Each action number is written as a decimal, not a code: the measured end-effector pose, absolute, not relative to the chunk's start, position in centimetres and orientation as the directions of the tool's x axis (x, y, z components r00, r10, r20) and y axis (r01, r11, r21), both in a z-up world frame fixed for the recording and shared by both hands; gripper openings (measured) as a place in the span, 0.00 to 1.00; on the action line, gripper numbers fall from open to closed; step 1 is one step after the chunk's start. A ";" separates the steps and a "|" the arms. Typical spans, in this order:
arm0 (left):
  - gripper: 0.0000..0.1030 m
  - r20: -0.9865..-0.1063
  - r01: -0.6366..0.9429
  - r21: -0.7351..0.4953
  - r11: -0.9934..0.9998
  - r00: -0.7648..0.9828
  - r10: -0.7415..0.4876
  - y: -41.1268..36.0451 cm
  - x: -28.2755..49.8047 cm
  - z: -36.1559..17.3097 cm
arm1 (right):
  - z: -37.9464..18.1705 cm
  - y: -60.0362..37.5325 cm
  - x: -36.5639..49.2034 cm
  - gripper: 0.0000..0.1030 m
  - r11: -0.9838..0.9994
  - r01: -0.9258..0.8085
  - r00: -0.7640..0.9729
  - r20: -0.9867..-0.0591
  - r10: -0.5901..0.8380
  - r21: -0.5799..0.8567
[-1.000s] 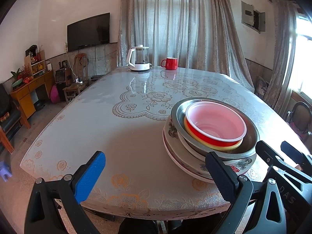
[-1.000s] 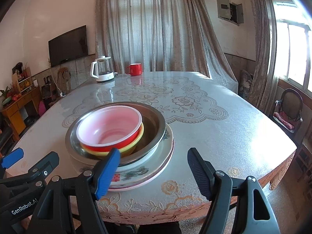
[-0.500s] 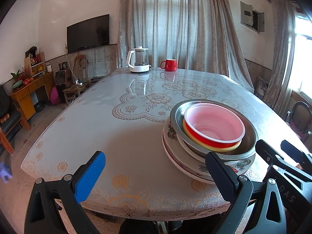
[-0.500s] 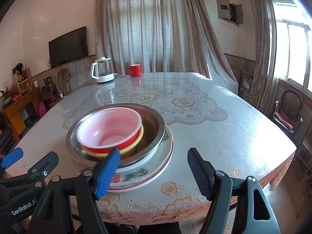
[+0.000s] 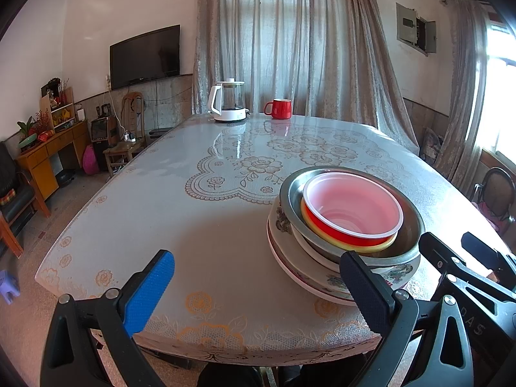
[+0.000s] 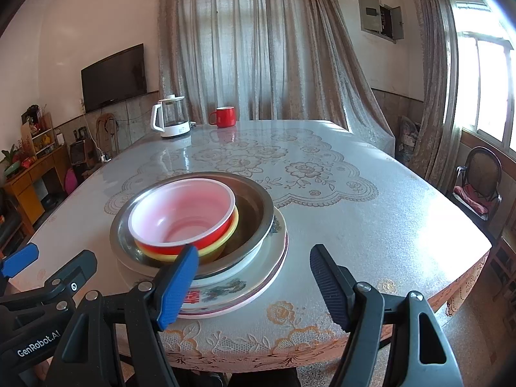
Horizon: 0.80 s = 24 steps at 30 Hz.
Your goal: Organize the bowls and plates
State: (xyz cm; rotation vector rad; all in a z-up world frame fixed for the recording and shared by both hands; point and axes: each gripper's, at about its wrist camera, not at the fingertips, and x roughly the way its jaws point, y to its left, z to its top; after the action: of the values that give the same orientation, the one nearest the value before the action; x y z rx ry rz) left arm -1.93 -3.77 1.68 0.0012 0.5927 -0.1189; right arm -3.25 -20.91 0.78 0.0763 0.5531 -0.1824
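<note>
One stack stands near the table's front edge: a red bowl with a pink inside [image 5: 353,213] [image 6: 183,213] sits in a yellow bowl [image 5: 371,245], inside a steel basin [image 5: 409,225] [image 6: 254,206], on floral plates [image 5: 300,259] [image 6: 245,287]. My left gripper [image 5: 258,290] is open and empty, held before the table edge left of the stack. My right gripper [image 6: 254,283] is open and empty, in front of the stack's right side. Each gripper shows at the edge of the other's view.
A white and glass kettle [image 5: 229,104] [image 6: 171,121] and a red mug [image 5: 279,108] [image 6: 224,117] stand at the table's far end. The oval table [image 5: 180,225] has a lace-print cover. Chairs [image 6: 477,183] stand at the right, a wooden cabinet [image 5: 48,158] at the left.
Both views have shifted very slightly; the stack and both open grippers stay as they were.
</note>
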 end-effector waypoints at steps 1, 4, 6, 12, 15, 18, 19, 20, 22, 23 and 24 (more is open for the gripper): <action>1.00 -0.558 0.113 -0.033 0.993 0.823 -0.112 -3.8 -1.9 1.7 | 0.8 -20.9 -3.2 0.71 0.981 0.192 0.835 -0.529 -0.151 0.022; 1.00 -0.559 0.115 -0.032 0.993 0.821 -0.113 -3.8 -1.9 1.7 | 0.8 -20.9 -3.2 0.71 0.982 0.190 0.835 -0.529 -0.151 0.020; 1.00 -0.560 0.116 -0.032 0.993 0.820 -0.114 -3.8 -1.9 1.7 | 0.8 -20.8 -3.3 0.71 0.982 0.189 0.835 -0.529 -0.150 0.020; 1.00 -0.565 0.123 -0.037 0.992 0.816 -0.122 -3.8 -1.7 1.5 | 0.6 -20.9 -3.2 0.71 0.982 0.187 0.832 -0.534 -0.146 0.023; 1.00 -0.566 0.122 -0.035 0.992 0.816 -0.121 -3.9 -1.6 1.4 | 0.6 -21.0 -3.1 0.71 0.982 0.188 0.831 -0.536 -0.145 0.026; 1.00 -0.567 0.112 -0.031 0.993 0.816 -0.110 -4.0 -1.5 1.3 | 0.6 -21.1 -3.1 0.71 0.982 0.189 0.832 -0.536 -0.143 0.031; 0.99 -0.565 0.109 -0.029 0.994 0.818 -0.106 -4.0 -1.5 1.3 | 0.6 -21.1 -3.1 0.71 0.981 0.189 0.832 -0.536 -0.143 0.032; 0.99 -0.560 0.105 -0.028 0.994 0.822 -0.103 -4.0 -1.5 1.3 | 0.5 -21.2 -3.0 0.71 0.981 0.190 0.832 -0.536 -0.144 0.032; 0.97 -0.555 0.095 -0.016 0.995 0.827 -0.088 -4.0 -1.5 1.3 | 0.5 -21.2 -2.9 0.71 0.982 0.189 0.830 -0.539 -0.142 0.033; 0.96 -0.555 0.090 -0.014 0.996 0.827 -0.082 -4.0 -1.5 1.3 | 0.4 -21.3 -2.8 0.71 0.982 0.188 0.829 -0.540 -0.141 0.032; 0.96 -0.556 0.086 -0.013 0.996 0.827 -0.079 -3.9 -1.4 1.2 | 0.4 -21.3 -2.8 0.71 0.982 0.186 0.829 -0.542 -0.140 0.031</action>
State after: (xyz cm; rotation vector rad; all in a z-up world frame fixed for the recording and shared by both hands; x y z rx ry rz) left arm -1.43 -3.92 1.22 0.0125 0.5902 -0.0874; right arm -2.79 -21.27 0.38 0.0835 0.5680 -0.1728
